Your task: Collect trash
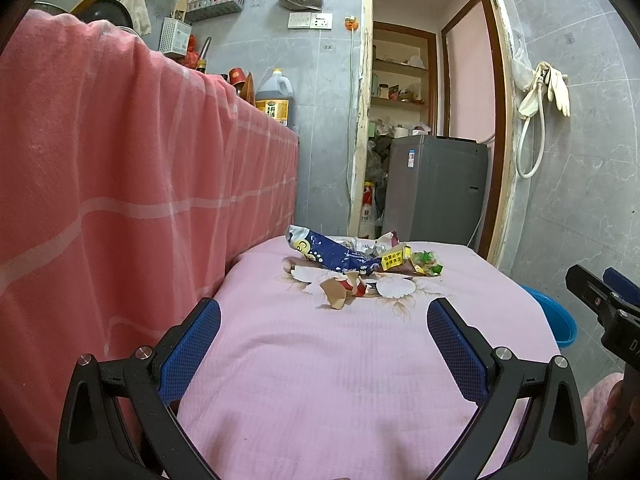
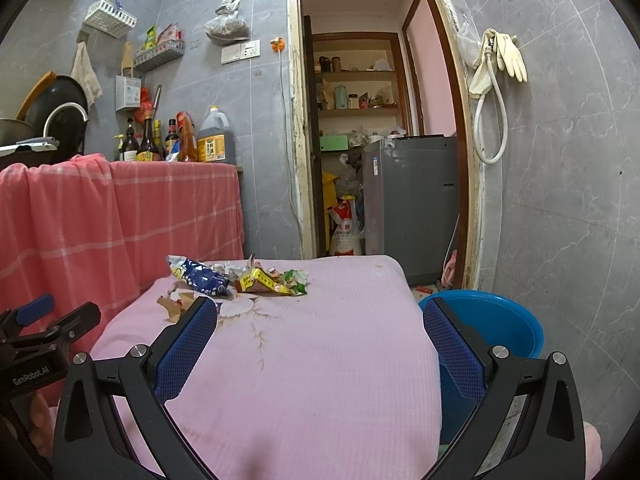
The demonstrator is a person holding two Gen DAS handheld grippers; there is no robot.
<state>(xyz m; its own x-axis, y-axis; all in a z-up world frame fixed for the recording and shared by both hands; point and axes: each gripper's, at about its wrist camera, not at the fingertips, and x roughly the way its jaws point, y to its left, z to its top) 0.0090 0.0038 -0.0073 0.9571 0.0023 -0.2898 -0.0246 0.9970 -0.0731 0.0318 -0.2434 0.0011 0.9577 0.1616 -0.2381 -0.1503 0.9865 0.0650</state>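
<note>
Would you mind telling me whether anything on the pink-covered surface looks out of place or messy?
Yes: a heap of litter sits at the far end of the pink cloth. A crumpled blue wrapper, a yellow-labelled wrapper, green scraps and torn brown paper lie loose on it, not in the blue basin beside it.

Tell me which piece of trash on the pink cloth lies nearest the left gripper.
The crumpled brown paper scrap: it sits in front of the blue, yellow and green wrappers.

Left hand-held gripper (image 1: 324,320) and right hand-held gripper (image 2: 320,320) both gape wide, side by side, empty.
</note>
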